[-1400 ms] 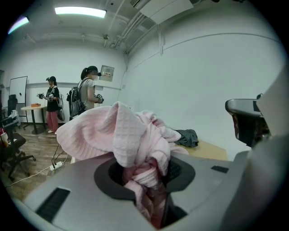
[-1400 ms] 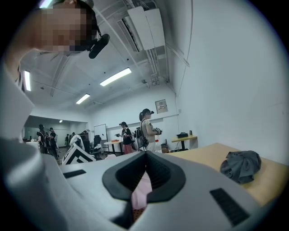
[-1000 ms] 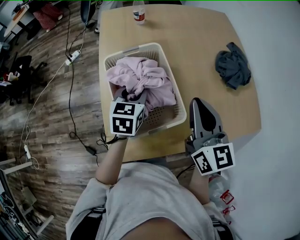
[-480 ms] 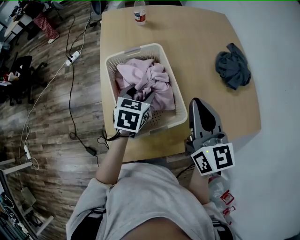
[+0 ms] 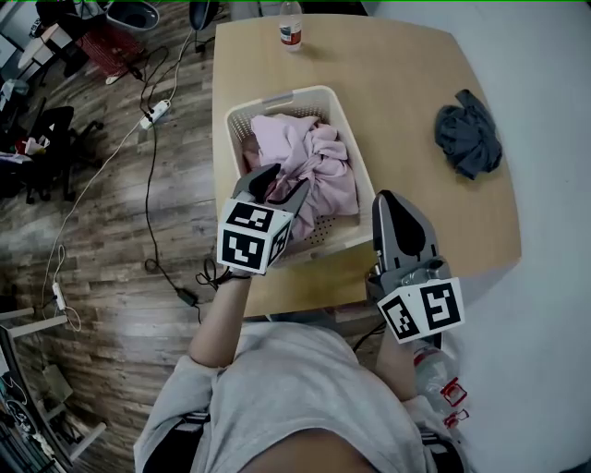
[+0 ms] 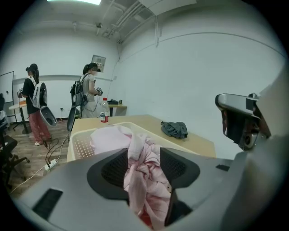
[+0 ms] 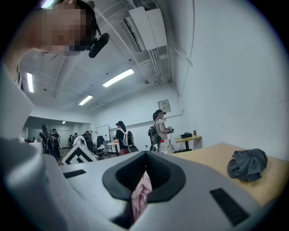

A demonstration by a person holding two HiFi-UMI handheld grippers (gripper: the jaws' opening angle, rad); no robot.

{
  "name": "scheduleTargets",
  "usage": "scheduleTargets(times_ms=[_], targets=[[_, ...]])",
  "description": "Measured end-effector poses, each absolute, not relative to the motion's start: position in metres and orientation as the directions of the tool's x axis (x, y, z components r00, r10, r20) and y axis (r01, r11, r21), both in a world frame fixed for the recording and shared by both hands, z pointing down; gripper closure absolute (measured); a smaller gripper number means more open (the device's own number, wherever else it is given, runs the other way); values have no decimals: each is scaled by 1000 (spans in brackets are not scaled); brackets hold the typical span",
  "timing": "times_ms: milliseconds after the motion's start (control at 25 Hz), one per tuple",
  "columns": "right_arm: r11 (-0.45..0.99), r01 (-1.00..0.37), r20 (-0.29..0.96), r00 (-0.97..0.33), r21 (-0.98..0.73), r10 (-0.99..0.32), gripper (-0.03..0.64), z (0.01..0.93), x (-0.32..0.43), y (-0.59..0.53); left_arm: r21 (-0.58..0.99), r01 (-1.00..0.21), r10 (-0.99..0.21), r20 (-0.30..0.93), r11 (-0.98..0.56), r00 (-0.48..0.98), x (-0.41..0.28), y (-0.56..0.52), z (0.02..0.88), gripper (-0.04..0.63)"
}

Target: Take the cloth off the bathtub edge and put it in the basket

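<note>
A pink cloth [image 5: 314,162] lies bunched in the cream basket [image 5: 277,95] on the wooden table [image 5: 406,83]. My left gripper [image 5: 280,180] hovers over the basket's near left part. Its jaws have just been opening and now stand open. In the left gripper view the pink cloth [image 6: 135,153] shows in the gap between them, and the pads do not press on it. My right gripper [image 5: 388,199] is shut, just right of the basket above the table's near edge. In the right gripper view only a sliver of pink shows through the slit at my right gripper [image 7: 144,155].
A crumpled dark grey cloth [image 5: 469,139] lies on the table's right side, and a water bottle [image 5: 290,28] stands at its far edge. Cables and a power strip [image 5: 157,113] run over the wooden floor at left. Several people [image 6: 88,97] stand in the room behind.
The left gripper's jaws have spread apart over the basket, and the gripper has edged further in over the pink cloth. The right gripper has barely moved.
</note>
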State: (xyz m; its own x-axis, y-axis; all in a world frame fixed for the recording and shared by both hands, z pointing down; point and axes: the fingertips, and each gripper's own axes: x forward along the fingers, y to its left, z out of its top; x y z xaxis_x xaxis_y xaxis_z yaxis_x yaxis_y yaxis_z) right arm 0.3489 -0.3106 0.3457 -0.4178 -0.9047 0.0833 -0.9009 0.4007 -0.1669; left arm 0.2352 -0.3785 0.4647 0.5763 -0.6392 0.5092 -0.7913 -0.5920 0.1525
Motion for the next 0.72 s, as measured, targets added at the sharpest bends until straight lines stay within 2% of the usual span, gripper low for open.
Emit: scheduleTargets(times_ms=[160,320,720], targets=[[414,-896,80,-430,-162,-899,609,343,330,-307,127,-787,-657,480,-603,581,220,-369,451,482],[410,-899,74,-424,-154,-903,609,337,308,-298,115,-771,-664,439,-627,605,203,-357,433,574],[358,-925,72,-368,-126,-927,609,320,254,-274,122,-668,-626,263,-734,735,161,-327,360,581]])
